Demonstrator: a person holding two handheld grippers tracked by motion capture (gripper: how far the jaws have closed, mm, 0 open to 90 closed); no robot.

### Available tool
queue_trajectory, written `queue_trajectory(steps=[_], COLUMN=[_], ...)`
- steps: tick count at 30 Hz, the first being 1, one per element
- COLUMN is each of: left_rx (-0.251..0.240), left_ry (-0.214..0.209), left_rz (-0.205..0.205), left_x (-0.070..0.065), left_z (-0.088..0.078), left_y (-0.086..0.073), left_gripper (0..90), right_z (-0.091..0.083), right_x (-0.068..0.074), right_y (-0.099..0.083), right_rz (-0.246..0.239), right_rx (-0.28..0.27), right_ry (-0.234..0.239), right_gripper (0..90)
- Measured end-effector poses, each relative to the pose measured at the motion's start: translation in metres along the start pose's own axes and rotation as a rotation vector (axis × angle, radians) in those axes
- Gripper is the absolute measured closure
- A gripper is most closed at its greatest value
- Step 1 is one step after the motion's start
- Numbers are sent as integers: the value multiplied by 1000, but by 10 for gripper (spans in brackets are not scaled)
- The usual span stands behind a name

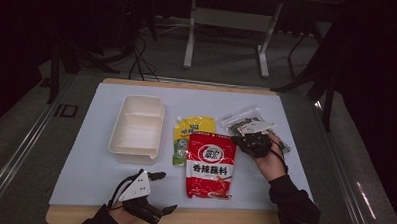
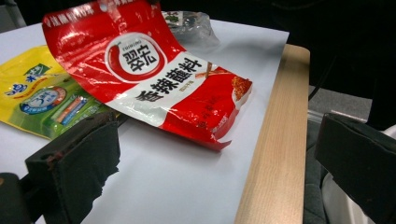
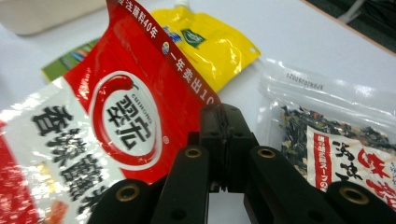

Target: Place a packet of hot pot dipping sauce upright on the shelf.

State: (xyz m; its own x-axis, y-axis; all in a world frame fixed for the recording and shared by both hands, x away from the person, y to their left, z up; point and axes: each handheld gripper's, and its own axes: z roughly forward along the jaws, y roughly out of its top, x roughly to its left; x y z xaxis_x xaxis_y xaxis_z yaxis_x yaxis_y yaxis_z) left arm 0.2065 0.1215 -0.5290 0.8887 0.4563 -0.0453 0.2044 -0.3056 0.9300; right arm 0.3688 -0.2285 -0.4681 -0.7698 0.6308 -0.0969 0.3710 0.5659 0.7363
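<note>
A red seasoning packet [image 1: 210,165] lies on the white mat, its upper right corner raised. My right gripper [image 1: 236,140] is shut on that corner; in the right gripper view the black jaws [image 3: 223,114] meet on the packet's [image 3: 121,116] edge. Partly under the red packet lies a yellow pouch [image 1: 191,129]. My left gripper [image 1: 166,192] rests open near the table's front edge, left of the packet [image 2: 154,79], with nothing between its fingers [image 2: 79,163].
A white two-compartment container [image 1: 136,127] stands at the left of the mat. A clear bag of dark dried food [image 1: 246,121] lies under my right hand. The wooden table edge [image 2: 275,154] runs along the front.
</note>
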Motion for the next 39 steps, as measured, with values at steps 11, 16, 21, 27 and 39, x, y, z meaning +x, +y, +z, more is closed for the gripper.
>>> queue_trajectory(steps=[11,16,21,27,39], left_rx=[20,28,31,30,38], left_ry=[34,28,61,91,73], left_rz=[-62,-54,-28,-36,-31], left_x=[-4,1,5,14,30], left_z=[5,8,12,12,24], left_y=[22,29,38,52,69], left_gripper=[13,13,13,13,228], right_z=[-37,-54,-72,-92,-113], right_x=[19,29,40,56,73], right_y=[11,14,18,22,23], right_rz=[-59,-91,-123,-155,-193], right_rx=[-69,-104,-145,-186,-214], right_ry=[17,30,40,51,61], right_gripper=[894,894,894,894,893])
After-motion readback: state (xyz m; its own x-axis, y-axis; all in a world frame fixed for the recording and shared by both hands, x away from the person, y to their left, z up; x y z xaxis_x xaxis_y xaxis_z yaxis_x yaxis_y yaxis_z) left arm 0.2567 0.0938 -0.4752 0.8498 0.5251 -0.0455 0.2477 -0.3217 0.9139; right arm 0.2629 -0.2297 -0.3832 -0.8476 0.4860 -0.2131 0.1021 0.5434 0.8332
